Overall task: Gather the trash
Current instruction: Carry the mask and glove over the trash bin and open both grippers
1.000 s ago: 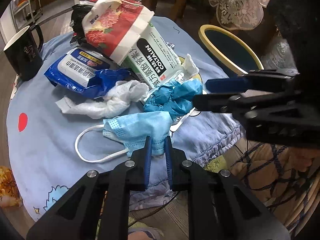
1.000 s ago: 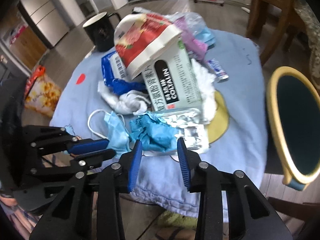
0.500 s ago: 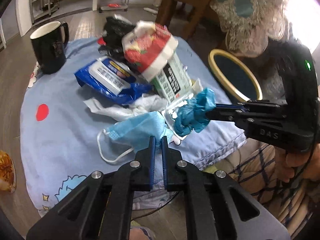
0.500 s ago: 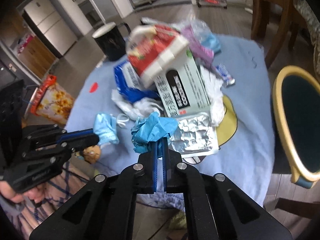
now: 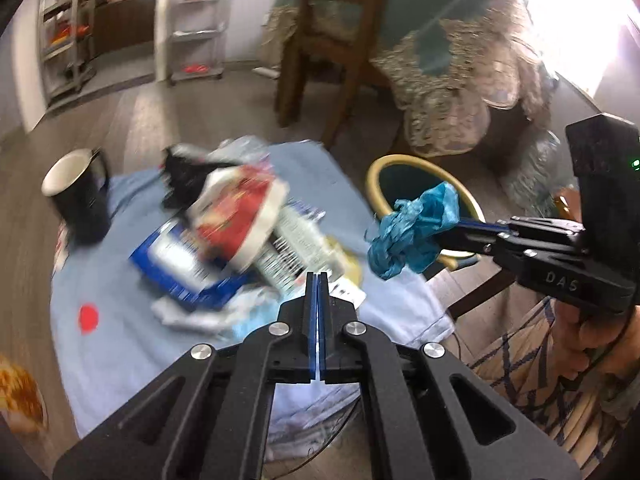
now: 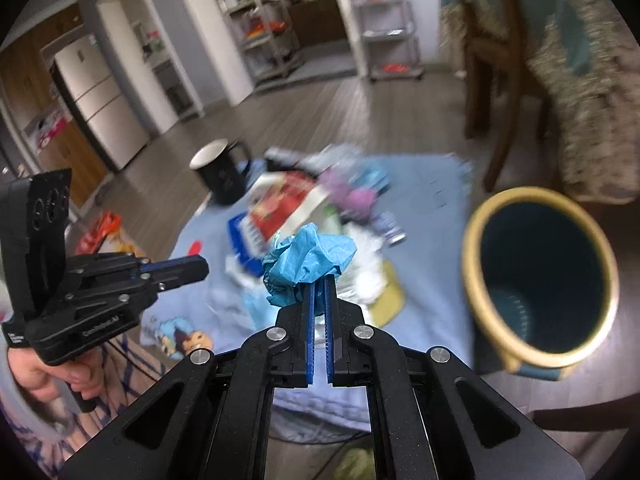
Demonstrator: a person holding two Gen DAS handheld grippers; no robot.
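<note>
Two hand-held grippers over a round counter [image 5: 120,352] draped in a light blue cloth with a red dot and cartoon prints. The right gripper [image 6: 319,285] is clamped on a crumpled bright blue wad of thin sheet material [image 6: 308,264], which bulges above its blue-padded fingertips; the wad is held in the air, clear of the cloth, over the counter's near right edge. In the left wrist view the same wad [image 5: 412,232] hangs at the tip of the right gripper [image 5: 452,226], in front of a round dark teal waste bin with a yellow rim [image 5: 374,176] that stands off the counter's right edge. The black body of the right gripper bears the white letters "DAS"; a hand [image 5: 600,332] grips its handle. The left gripper [image 5: 317,292] has just been closing and its blue pads now meet, with nothing seen between them; the right wrist view shows its tip [image 6: 196,270] bare. Small white lettering on its side is too blurred to read. A heap of trash fills the counter's middle: a red-and-white flowered packet [image 5: 240,216], a dark blue wipes pack with a white label [image 5: 176,264] and a white carton with a black label [image 5: 296,248], all print smeared by motion blur. A black mug with a white interior [image 5: 80,200] stands at the far left edge.
</note>
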